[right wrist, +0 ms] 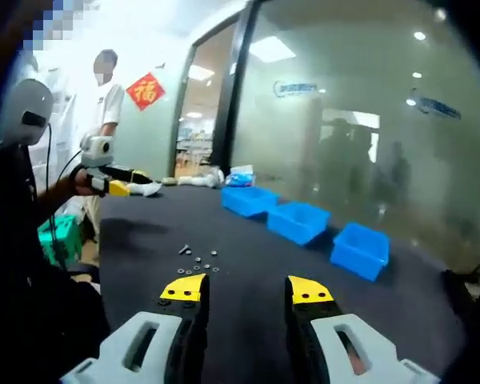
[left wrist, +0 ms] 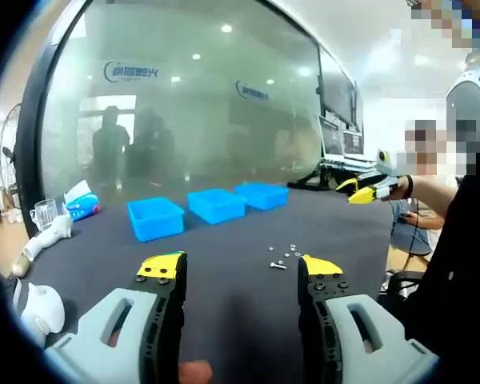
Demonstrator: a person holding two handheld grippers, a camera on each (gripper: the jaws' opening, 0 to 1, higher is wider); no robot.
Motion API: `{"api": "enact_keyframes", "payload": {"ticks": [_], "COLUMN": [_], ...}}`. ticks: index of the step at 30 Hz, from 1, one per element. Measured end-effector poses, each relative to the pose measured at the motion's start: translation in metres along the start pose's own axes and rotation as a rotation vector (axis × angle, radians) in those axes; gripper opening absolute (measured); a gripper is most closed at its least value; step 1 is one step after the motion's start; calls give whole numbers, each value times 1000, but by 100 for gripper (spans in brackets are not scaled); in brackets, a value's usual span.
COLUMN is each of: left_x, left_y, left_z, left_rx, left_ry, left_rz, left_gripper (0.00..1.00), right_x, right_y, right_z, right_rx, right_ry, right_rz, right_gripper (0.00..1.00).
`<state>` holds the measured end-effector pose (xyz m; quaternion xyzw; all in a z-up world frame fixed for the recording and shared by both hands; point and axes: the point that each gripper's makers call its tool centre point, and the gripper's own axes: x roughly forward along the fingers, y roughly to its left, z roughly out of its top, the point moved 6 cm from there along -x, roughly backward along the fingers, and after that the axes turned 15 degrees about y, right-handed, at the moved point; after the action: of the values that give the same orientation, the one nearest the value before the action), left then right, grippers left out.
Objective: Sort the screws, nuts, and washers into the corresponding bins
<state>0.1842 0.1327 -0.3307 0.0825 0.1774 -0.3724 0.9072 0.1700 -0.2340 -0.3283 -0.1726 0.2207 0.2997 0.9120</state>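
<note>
Left tongs: my left tongs stood wide apart at 6 o'clock of the left gripper view, yellow tips up, nothing between them; from the right gripper view I saw them held out at 9 o'clock above the counter's edge.
Right tongs: my right tongs were also parted and empty at 6 o'clock of the right gripper view; in the left gripper view they hung at 3 o'clock, over the counter's far side.
Hardware: the screws, nuts and washers lay as a small loose heap on the dark counter, just past my left tongs toward 1 o'clock; in the right gripper view the heap sat just ahead of the right tongs toward 11 o'clock. I could not tell the single pieces apart, bar one screw at the near edge.
Bins: three blue bins stood in a row beyond the heap, well apart from it: near bin, middle bin, far bin. I could not see their insides.
Counter edge: a white cup and a blue packet sat at 9 o'clock by the glass wall.
Person: someone in white stood at 10 o'clock of the right gripper view.
</note>
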Motion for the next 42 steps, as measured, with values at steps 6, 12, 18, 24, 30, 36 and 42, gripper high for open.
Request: {"api": "enact_keyframes", "payload": {"ticks": [6, 12, 18, 24, 30, 36, 42], "left_x": [-3, -3, -3, -5, -6, -6, -5], "left_y": [0, 0, 0, 2, 2, 2, 2], "left_z": [-2, -4, -7, -8, -11, -12, -14], "left_rx": [8, 2, -1, -4, -13, -20, -25], "left_ry": [9, 6, 9, 7, 5, -2, -8], "left_rz": [-1, -2, -3, 5, 6, -1, -7], "left_gripper": [54, 54, 54, 54, 54, 54, 54], "right_x": [11, 25, 37, 52, 72, 94, 121], "right_y": [9, 19, 28, 38, 56, 76, 91], "right_z": [8, 16, 28, 34, 43, 52, 56], "right_rx": [-57, -156, -195, -215, -258, -303, -334], "right_ry": [58, 143, 169, 220, 278, 333, 395], "right_rz": [91, 148, 204, 260, 312, 354, 381], "right_gripper": [34, 33, 32, 32, 30, 28, 27]}}
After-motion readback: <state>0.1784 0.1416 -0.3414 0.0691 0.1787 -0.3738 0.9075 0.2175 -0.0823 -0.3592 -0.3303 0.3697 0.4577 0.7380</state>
